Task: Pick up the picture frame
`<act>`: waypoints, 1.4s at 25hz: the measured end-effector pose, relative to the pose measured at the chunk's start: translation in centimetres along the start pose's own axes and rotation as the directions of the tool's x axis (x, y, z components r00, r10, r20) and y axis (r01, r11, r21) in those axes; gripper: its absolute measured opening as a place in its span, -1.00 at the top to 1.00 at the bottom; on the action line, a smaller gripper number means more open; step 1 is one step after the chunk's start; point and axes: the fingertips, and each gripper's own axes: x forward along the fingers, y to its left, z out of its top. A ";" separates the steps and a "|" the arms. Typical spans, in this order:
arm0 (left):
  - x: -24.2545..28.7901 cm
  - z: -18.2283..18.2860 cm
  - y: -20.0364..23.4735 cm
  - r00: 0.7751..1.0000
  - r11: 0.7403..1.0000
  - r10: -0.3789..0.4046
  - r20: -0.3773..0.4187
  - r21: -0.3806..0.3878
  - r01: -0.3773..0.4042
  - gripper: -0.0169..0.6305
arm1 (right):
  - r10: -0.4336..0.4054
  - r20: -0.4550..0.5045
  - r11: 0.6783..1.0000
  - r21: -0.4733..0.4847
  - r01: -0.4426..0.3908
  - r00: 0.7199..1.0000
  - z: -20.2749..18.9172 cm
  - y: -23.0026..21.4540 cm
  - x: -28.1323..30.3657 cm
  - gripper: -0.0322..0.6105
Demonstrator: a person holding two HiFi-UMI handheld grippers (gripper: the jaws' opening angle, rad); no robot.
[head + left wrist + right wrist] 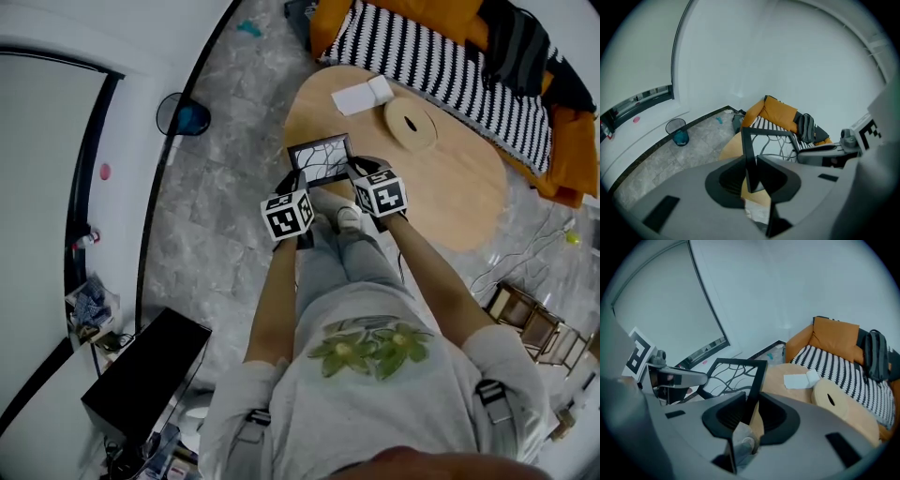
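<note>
A black picture frame (pixel 322 158) with a branch pattern on white hangs in the air above the near edge of the round wooden table (pixel 450 187), held by both sides. My left gripper (pixel 298 184) is shut on its left side bar (pixel 749 159). My right gripper (pixel 358 174) is shut on its right side bar (pixel 756 390). In the left gripper view the frame (pixel 765 140) stands upright between the black pads. The right gripper view shows the frame's patterned face (pixel 731 376), with the left gripper (pixel 670 376) beyond it.
On the table lie a folded white paper (pixel 361 95) and a round wooden disc (pixel 411 124). Behind it stands an orange sofa with a striped blanket (pixel 459 70) and a dark backpack (pixel 514 42). A blue bin (pixel 190 118) sits on the grey floor at left, a black cabinet (pixel 145 370) nearer.
</note>
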 end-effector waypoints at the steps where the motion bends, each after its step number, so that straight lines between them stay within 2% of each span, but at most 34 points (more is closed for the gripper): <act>1: -0.4 0.1 -0.2 1.000 1.000 -0.002 0.004 0.000 0.002 0.69 | 0.000 0.004 1.000 0.001 0.000 1.000 0.2 0.2 -0.5 0.61; 15: -5.1 2.0 -2.3 0.998 0.999 -0.028 0.060 -0.021 0.029 0.70 | 0.017 0.065 1.000 -0.012 -0.016 0.998 2.2 1.8 -5.4 0.61; 25: -7.4 3.6 -3.5 0.994 0.999 -0.036 0.100 0.013 0.035 0.69 | 0.001 0.118 1.000 -0.024 0.001 0.993 4.0 2.7 -8.4 0.61; 35: -10.5 5.9 -4.7 0.985 0.999 -0.042 0.166 0.038 0.036 0.69 | 0.026 0.187 0.999 -0.045 -0.018 0.982 6.3 3.7 -11.0 0.62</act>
